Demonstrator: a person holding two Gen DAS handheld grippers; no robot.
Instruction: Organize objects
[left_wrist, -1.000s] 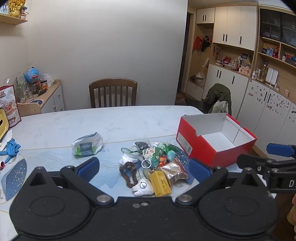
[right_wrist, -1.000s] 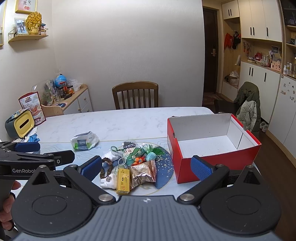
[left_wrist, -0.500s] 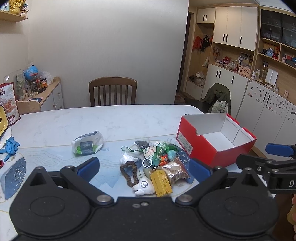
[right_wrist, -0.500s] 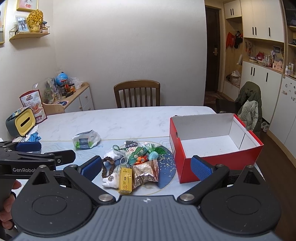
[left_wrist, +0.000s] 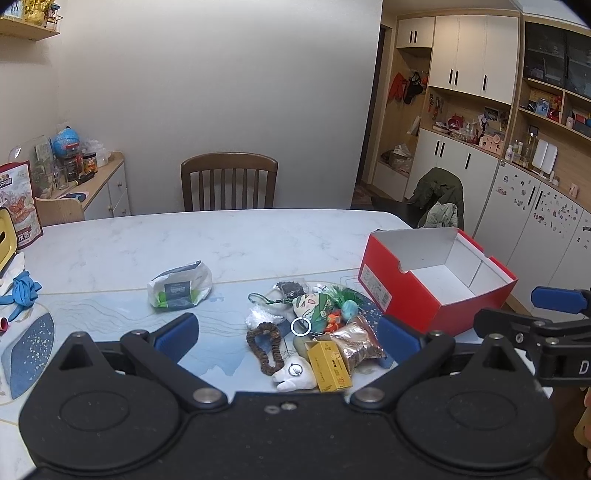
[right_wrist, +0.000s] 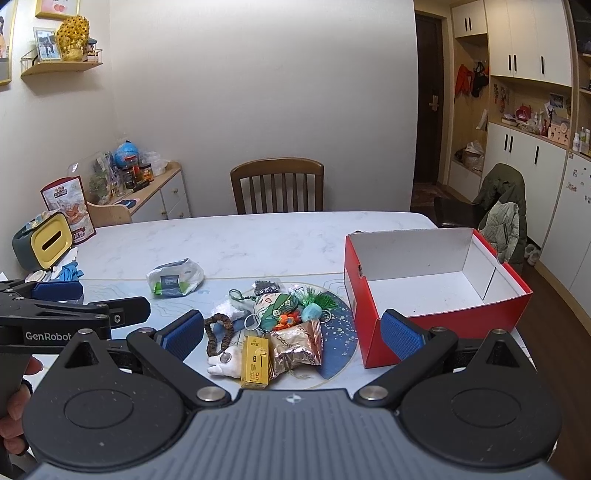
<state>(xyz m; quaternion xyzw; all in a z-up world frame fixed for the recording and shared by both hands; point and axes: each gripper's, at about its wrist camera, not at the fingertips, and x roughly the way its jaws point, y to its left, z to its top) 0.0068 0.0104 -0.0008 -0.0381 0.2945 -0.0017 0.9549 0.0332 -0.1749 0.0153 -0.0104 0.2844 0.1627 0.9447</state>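
Observation:
A heap of small items lies on the white table (left_wrist: 221, 240): a yellow box (left_wrist: 328, 365), a brown bead bracelet (left_wrist: 267, 347), a white plush (left_wrist: 293, 376), a foil packet (left_wrist: 360, 341) and a green plush keychain (left_wrist: 314, 306). To the right of the heap stands an open red shoe box (left_wrist: 399, 291) with a bare white inside. My left gripper (left_wrist: 288, 332) hovers open just short of the heap. My right gripper (right_wrist: 293, 334) is open too, framing the yellow box (right_wrist: 255, 363) and the foil packet (right_wrist: 297, 345), with the red shoe box (right_wrist: 443, 325) to its right. Neither gripper holds anything.
A white-green packet (left_wrist: 181, 284) lies apart, left of the heap. A blue glove (left_wrist: 22, 295) and a yellow-grey tissue box (right_wrist: 44, 243) sit at the table's left end. A wooden chair (left_wrist: 229, 181) stands at the far side. A jacket-draped chair (right_wrist: 502, 210) and cupboards fill the right.
Both views have shifted only slightly; in the right wrist view the heap and the box sit a little further right. No item has moved and both grippers stay open.

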